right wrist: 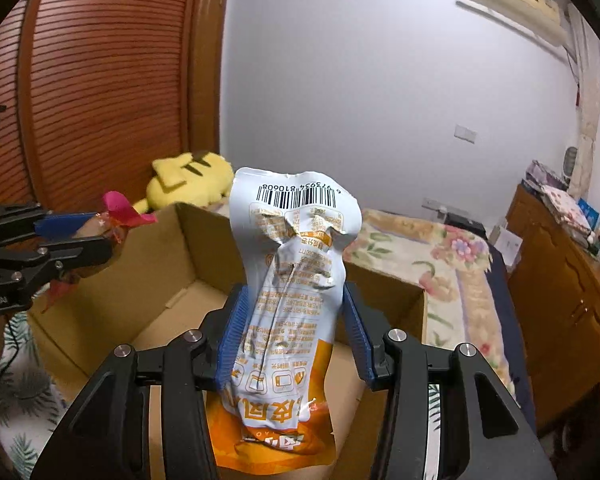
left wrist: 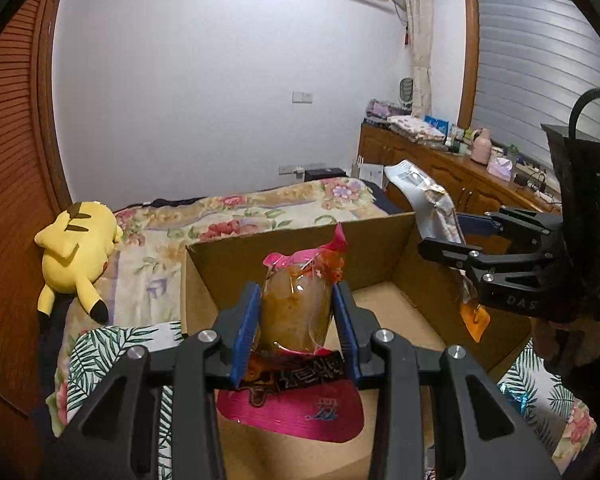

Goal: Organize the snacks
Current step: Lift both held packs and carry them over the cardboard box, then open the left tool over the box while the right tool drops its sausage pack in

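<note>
My left gripper (left wrist: 296, 312) is shut on a pink and clear snack packet (left wrist: 294, 312) with brownish contents, held upright above an open cardboard box (left wrist: 300, 248). My right gripper (right wrist: 294, 324) is shut on a white and orange snack bag (right wrist: 296, 280), barcode end up, also over the box (right wrist: 160, 280). In the left wrist view the right gripper (left wrist: 444, 236) shows at the right edge with the white bag (left wrist: 432, 204). In the right wrist view the left gripper (right wrist: 96, 236) appears at the left with the pink packet (right wrist: 120, 212). The inside of the box looks bare where visible.
The box sits on a bed with a floral cover (left wrist: 260, 208) and a leaf-print cloth (left wrist: 100, 344). A yellow plush toy (left wrist: 76, 252) lies at the bed's left by a wooden slatted door (left wrist: 12, 160). A cluttered wooden cabinet (left wrist: 460, 168) runs along the right.
</note>
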